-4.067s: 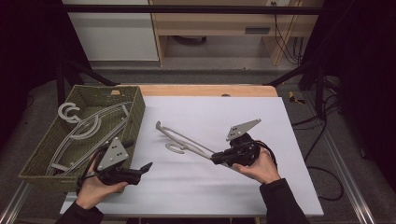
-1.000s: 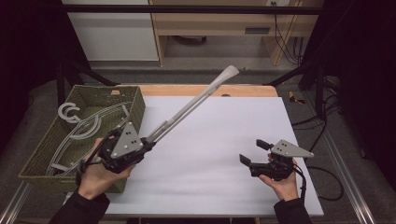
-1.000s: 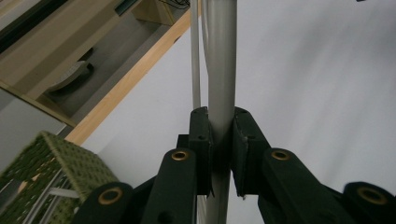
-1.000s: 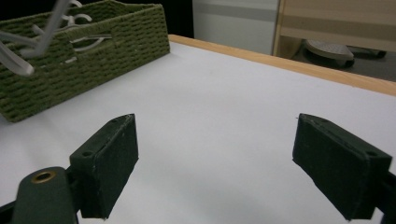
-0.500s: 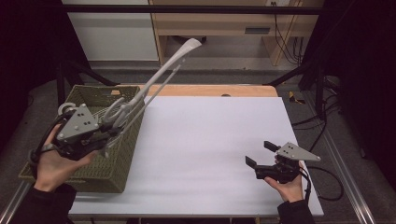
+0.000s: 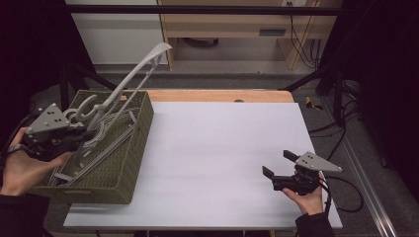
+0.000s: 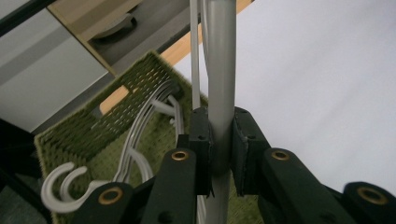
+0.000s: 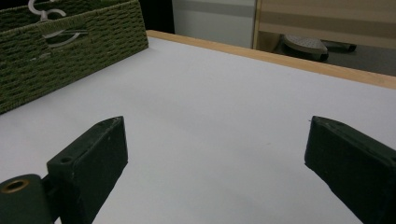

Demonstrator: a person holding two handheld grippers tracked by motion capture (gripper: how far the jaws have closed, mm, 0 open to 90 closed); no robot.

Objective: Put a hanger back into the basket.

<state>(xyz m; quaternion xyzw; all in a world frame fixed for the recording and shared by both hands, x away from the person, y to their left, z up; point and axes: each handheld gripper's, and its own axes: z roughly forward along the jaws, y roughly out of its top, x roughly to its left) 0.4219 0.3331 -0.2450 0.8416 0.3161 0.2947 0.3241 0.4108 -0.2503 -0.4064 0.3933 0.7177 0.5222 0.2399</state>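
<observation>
A long grey plastic hanger (image 6: 132,78) slants up and to the right over the green woven basket (image 6: 129,163) at the table's left. My left gripper (image 6: 85,132) is shut on its bar above the basket. In the left gripper view the grey bar (image 7: 220,70) runs upright between the closed jaws of the left gripper (image 7: 220,142). Other grey hangers (image 6: 99,140) lie inside the basket, their hooks (image 7: 63,189) curling at one end. My right gripper (image 6: 277,164) hovers open near the table's front right with nothing between its fingers; the same holds for the right gripper (image 8: 215,154) in its own view.
The white table top (image 6: 222,148) stretches between basket and right gripper, with a wooden strip (image 6: 217,95) along its far edge. In the right gripper view the basket wall (image 8: 70,51) stands at the far left. Dark frame posts and cables (image 6: 341,133) flank the table.
The right gripper first held the hanger on the table. Now the left gripper has it and has carried it left, over the basket. The right gripper stays open at the front right.
</observation>
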